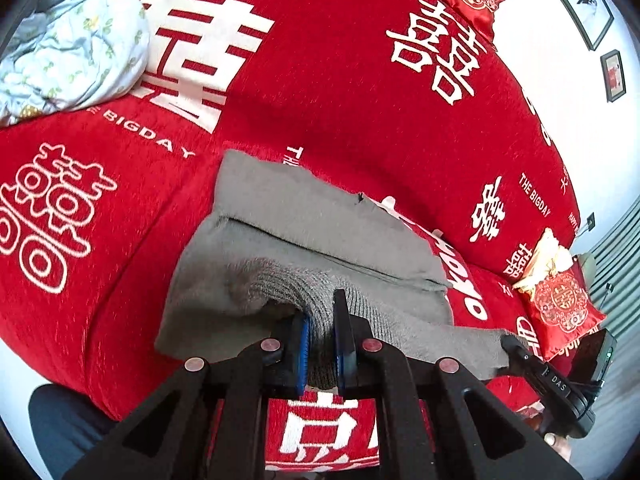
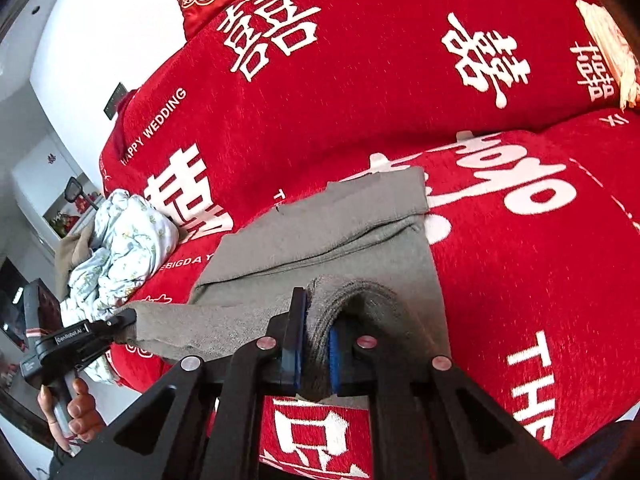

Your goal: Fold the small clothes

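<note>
Mid-fold on the grey knit garment (image 1: pixel 304 224), which looks like small trousers or leggings, lying on the bed's red bedspread with white characters (image 1: pixel 328 80). Both my jaws have the near hem picked up, one at each end of it, and the cloth between them hangs in a taut band off the bed. The far part still lies flat, with one crease line across it.

Left gripper (image 1: pixel 322 332): jaws nearly pressed together, pinching a bunched ridge of the grey knit between the blue pads. Right gripper (image 2: pixel 314 340): same, jaws almost closed on a thick roll of the same hem. In the right view I can see the left gripper's tip biting the far end of the hem; the left view shows the right gripper's tip the same way.

Next move, my guess: carry the hem forward, both hands level and in step, lay it onto the far edge, then let go. Uneven travel would skew the fold.

Crumpled pale floral cloth (image 1: pixel 72 48) sits well apart, at the left.
</note>
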Available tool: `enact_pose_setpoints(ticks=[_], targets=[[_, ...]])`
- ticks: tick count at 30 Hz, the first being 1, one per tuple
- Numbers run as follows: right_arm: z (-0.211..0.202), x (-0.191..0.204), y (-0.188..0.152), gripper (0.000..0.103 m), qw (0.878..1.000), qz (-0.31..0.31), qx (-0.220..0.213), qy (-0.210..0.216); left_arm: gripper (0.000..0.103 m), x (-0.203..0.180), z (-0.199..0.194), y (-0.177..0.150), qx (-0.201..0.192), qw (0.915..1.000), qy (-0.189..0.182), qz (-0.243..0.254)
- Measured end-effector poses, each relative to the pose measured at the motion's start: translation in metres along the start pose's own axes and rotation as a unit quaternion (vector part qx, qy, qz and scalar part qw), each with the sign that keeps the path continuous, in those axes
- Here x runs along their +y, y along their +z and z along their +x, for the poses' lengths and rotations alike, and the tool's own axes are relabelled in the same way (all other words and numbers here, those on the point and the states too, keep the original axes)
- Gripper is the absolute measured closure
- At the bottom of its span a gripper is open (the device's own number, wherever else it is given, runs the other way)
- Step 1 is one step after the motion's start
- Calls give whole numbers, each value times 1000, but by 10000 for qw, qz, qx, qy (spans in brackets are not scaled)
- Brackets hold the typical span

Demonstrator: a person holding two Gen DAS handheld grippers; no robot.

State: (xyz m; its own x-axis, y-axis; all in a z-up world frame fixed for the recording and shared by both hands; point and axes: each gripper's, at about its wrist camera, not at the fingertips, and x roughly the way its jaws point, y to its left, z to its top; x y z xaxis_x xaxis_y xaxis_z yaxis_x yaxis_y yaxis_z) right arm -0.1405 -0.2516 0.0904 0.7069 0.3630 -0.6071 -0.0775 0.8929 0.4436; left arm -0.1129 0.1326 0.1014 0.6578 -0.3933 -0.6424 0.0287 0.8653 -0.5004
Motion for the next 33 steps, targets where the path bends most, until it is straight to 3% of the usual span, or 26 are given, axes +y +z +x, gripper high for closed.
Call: enact_pose_setpoints(ticks=[7,16,33], targets=[[5,-7,4,94,9997,222,59,67,92,7,10,8,11,10000,-20,-70],[6,0,29,94,9999,71,-48,118,92,-9,13,34,-248,9996,-22,93],[53,-6,60,94,9997,199,-14,110,92,-1,46,64,-90,9998,176,-32]])
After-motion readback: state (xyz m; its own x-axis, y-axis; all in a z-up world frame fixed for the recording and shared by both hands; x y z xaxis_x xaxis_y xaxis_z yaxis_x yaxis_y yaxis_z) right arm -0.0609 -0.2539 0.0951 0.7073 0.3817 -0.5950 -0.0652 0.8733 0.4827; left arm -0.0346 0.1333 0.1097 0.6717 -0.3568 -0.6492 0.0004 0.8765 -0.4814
